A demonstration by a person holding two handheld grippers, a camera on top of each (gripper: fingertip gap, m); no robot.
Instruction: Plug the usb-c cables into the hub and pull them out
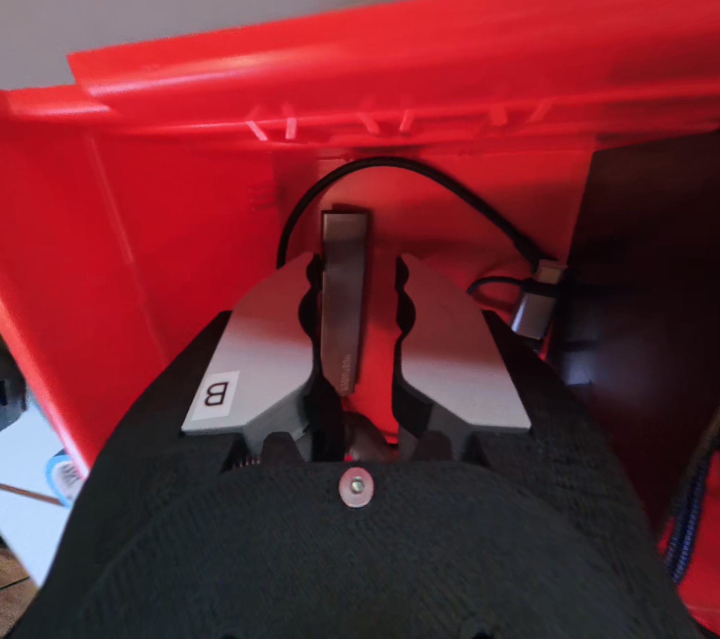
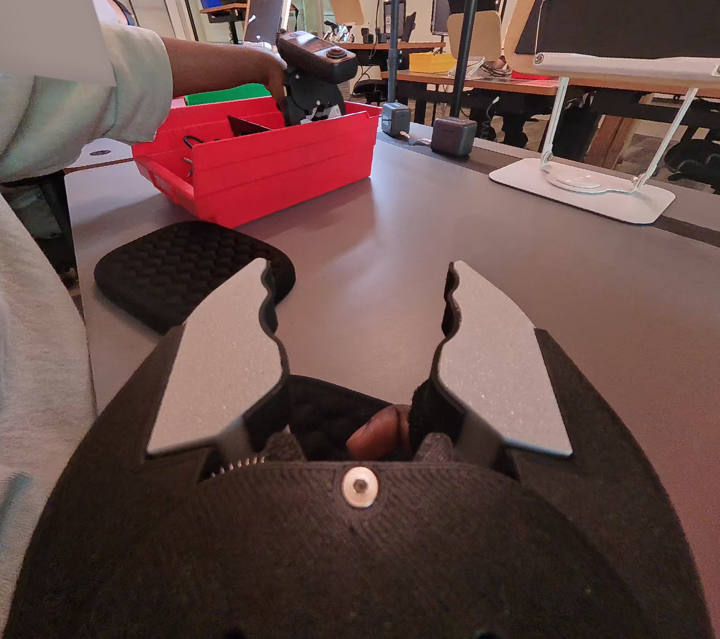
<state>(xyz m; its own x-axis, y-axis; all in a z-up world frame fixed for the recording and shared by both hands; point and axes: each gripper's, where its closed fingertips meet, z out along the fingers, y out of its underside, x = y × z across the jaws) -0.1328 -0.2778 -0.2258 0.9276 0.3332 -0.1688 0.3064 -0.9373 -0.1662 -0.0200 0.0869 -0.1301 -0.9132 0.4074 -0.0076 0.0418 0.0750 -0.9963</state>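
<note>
In the left wrist view, a slim grey hub (image 1: 345, 289) lies on the floor of a red bin (image 1: 156, 230). Its black cable (image 1: 389, 162) loops behind it to grey plugs (image 1: 533, 308) at the right. My left gripper (image 1: 356, 262) is open with its fingers on either side of the hub. The left finger touches the hub and a gap shows at the right finger. In the right wrist view, my right gripper (image 2: 358, 265) is open and empty, low over the grey table (image 2: 428, 250). The left gripper (image 2: 311, 102) reaches down into the red bin (image 2: 272, 172).
A black divider (image 1: 643, 250) stands in the bin at the right of the hub. A black honeycomb mat (image 2: 175, 269) lies just left of my right gripper. A white stand (image 2: 584, 188) and two grey cubes (image 2: 454, 135) sit at the table's far side. Tip to tip, the grippers are about 40 cm apart.
</note>
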